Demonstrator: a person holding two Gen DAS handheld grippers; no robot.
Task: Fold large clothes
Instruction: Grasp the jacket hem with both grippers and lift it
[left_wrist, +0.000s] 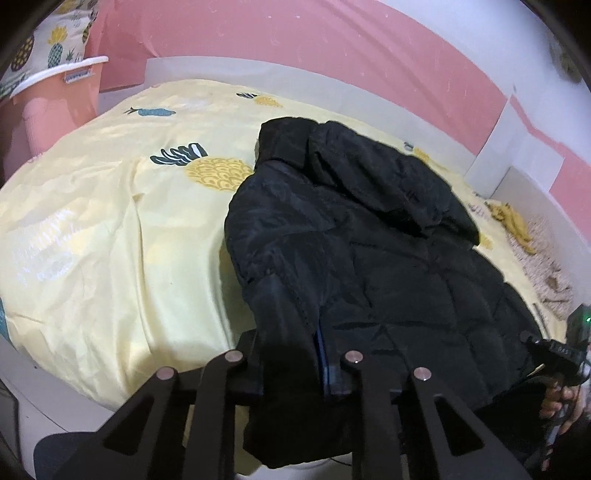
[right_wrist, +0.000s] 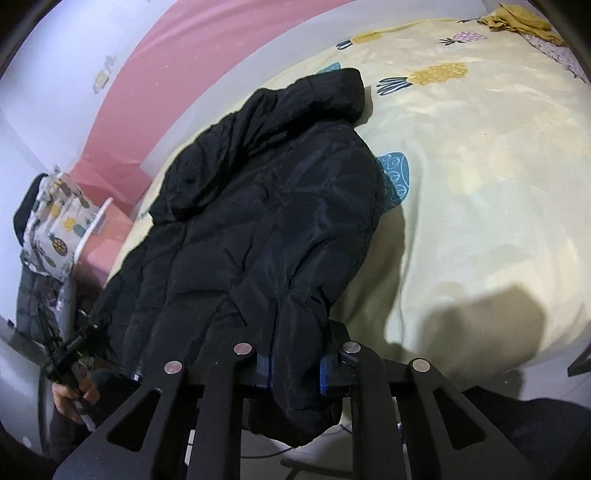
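Status: early stage; grasp established, no completed fold visible.

The black padded jacket lies lengthwise on the bed with the yellow pineapple-print cover. In the left wrist view it fills the centre and lower right of the frame, with the hood end toward the upper centre and the hem end at the bottom edge. In the right wrist view it runs from upper centre to lower centre.

Left gripper: jaws drawn narrow and clamped on a bunch of jacket fabric at the lower centre of the frame; a fold of cloth hangs below the jaws over the bed edge.

Right gripper: jaws likewise narrow, pinching the opposite near corner of the jacket, lower centre of its frame, with cloth drooping beneath.

Each gripper also appears at the far lower edge of the other camera's view, held by a hand.

Done, as judged: both near corners are secured. The sleeves appear to lie over the body, though the dark fabric makes this uncertain.

Remaining, as judged: carry the near end toward the hood to halve the garment, then flatten and square it.
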